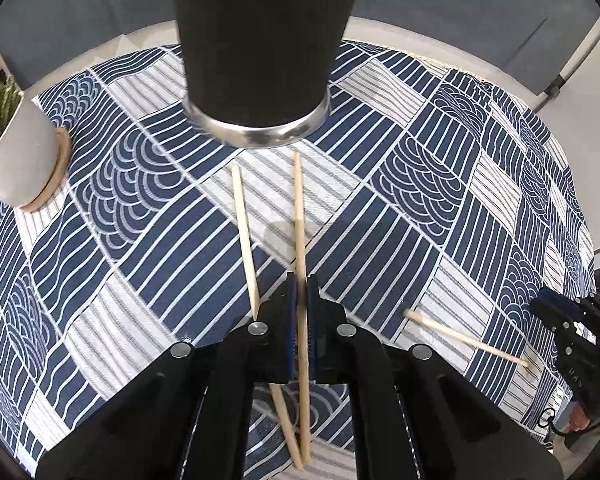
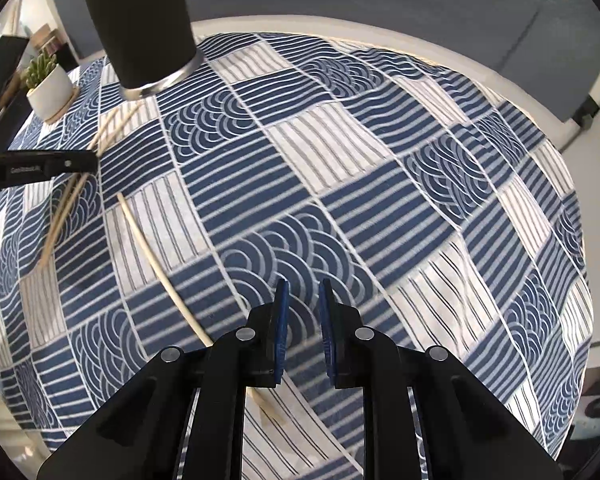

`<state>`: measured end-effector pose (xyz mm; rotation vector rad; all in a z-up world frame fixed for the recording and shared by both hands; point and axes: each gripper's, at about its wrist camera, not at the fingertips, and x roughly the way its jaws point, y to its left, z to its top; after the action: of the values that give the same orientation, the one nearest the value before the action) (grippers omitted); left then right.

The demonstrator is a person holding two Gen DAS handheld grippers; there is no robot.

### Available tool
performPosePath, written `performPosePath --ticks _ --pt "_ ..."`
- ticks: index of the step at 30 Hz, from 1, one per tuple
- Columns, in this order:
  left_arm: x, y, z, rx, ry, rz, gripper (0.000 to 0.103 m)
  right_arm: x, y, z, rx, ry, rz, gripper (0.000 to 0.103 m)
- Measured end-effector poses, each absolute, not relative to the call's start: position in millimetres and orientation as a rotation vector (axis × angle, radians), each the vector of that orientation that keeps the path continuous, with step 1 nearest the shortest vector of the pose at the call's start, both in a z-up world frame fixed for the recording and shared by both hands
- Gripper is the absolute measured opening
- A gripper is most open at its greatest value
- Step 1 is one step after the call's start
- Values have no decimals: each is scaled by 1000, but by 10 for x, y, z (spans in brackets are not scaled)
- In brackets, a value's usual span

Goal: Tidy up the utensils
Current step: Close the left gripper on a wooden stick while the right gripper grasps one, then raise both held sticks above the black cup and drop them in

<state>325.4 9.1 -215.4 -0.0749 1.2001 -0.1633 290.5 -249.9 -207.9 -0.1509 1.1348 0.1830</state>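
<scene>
A tall black cup with a steel base stands on the patterned cloth straight ahead in the left wrist view. My left gripper is shut on a pale wooden chopstick that points toward the cup. A second chopstick lies just to its left and crosses it near the bottom edge. A third chopstick lies on the cloth and passes under the left finger of my right gripper. The right jaws stand a little apart with only cloth showing between the pads. The black cup holds utensils at the far left.
A small white plant pot on a wooden coaster stands left of the cup. The blue and white cloth covers a round white table whose rim curves behind. My right gripper shows at the right edge.
</scene>
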Motion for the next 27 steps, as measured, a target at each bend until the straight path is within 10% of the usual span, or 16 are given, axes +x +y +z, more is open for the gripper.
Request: performPosePath --ticks 27 --pt "3120 230 -6 -5 830 -52 5 3442 -1930 -410 -34 731 536 15"
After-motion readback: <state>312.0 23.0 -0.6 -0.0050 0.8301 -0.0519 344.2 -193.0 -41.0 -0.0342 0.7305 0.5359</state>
